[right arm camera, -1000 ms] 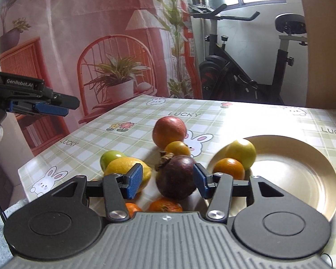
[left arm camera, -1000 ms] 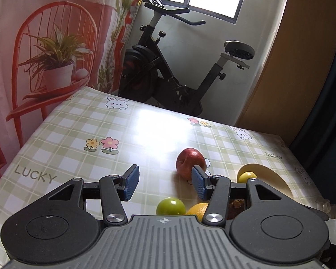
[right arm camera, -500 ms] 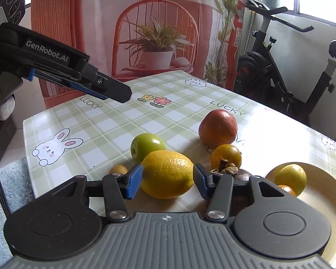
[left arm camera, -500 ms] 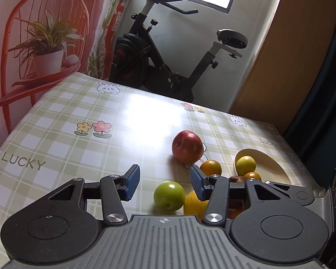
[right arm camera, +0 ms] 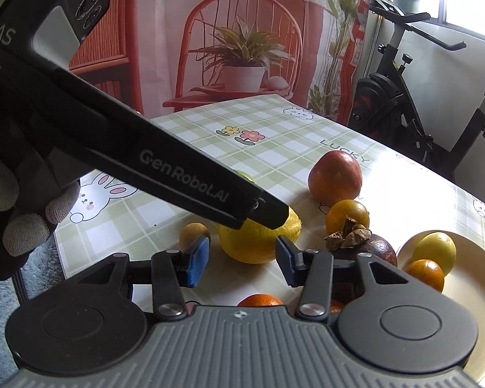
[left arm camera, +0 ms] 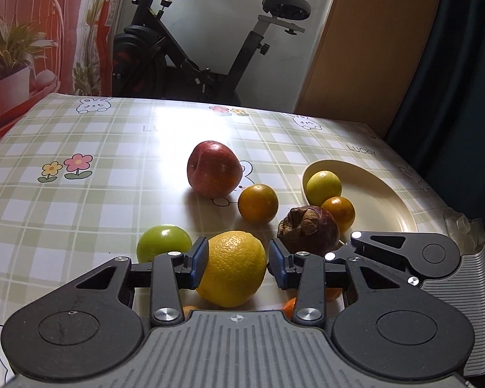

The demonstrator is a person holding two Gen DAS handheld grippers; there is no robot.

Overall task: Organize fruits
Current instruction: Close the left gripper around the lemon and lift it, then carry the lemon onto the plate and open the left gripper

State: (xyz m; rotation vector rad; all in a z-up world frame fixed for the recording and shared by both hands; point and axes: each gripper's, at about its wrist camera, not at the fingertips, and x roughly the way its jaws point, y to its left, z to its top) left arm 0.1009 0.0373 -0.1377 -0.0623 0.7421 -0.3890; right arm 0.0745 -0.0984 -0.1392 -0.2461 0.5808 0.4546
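Left claw [left arm camera: 237, 260] is right on the big yellow dimpled lemon [left arm camera: 231, 268], blue pads spread wide either side of it, nothing squeezed yet. The left pad looks to be brushing the peel; there's a sliver of gap on the right. The lemon sits on the green-checked, rabbit-print bench [left arm camera: 113, 161], straight ahead between the fingers, and its long axis seems to run roughly across the claw's opening, though that's hard to call. From the right wrist view the left claw's black arm comes in over the top of the lemon [right arm camera: 258, 239]. Right claw [right arm camera: 242, 260] is spread open too and holds nothing, with the lemon just ahead of it. So the left is the nearer one, I'd say. The cream round plate [left arm camera: 371, 194], off to the right, already carries a small yellow-green fruit [left arm camera: 324, 187] and a small orange [left arm camera: 338, 213].
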